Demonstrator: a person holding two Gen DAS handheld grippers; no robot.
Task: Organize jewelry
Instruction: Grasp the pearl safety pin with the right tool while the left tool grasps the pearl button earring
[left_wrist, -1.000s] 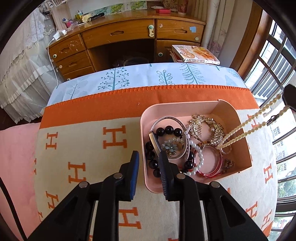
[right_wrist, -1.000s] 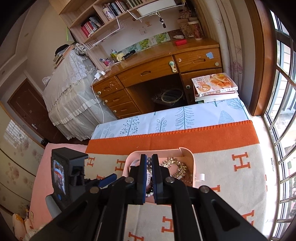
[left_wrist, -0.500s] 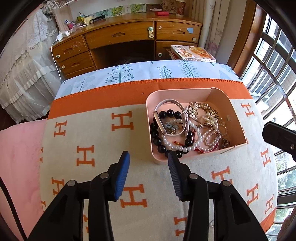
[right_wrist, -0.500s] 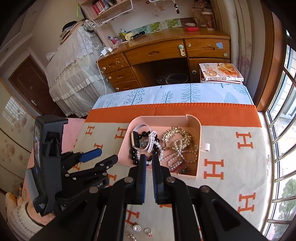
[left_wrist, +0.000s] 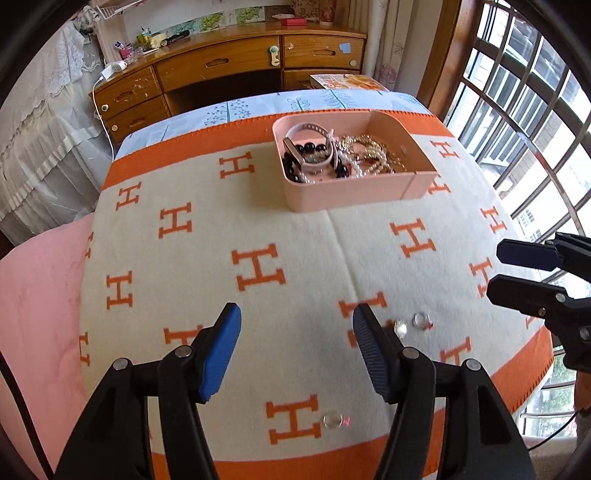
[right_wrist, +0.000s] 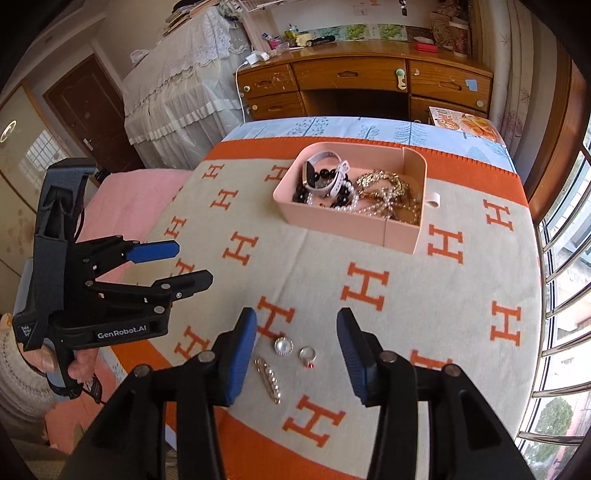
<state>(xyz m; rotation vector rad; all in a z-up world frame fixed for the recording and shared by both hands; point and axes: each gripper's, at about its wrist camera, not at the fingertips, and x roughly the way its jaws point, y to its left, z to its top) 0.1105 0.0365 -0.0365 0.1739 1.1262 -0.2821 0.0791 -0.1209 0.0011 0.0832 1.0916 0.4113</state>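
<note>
jewelry box (right_wrist: 400, 230) full, three small pieces loose on blanket (right_wrist: 461, 295)
right hand-held gripper (right_wrist: 296, 349) and left hand-held gripper (left_wrist: 295, 339) have just been opening, both empty.

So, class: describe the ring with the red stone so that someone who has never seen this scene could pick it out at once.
Start at the blanket with orange H letters and come toward its near edge, away from the pink box. Three small pieces lie loose there, between the open right gripper fingers. The ring is the rightmost: a thin open band with a red stone, beside a round pearl brooch and a long pin.
</note>
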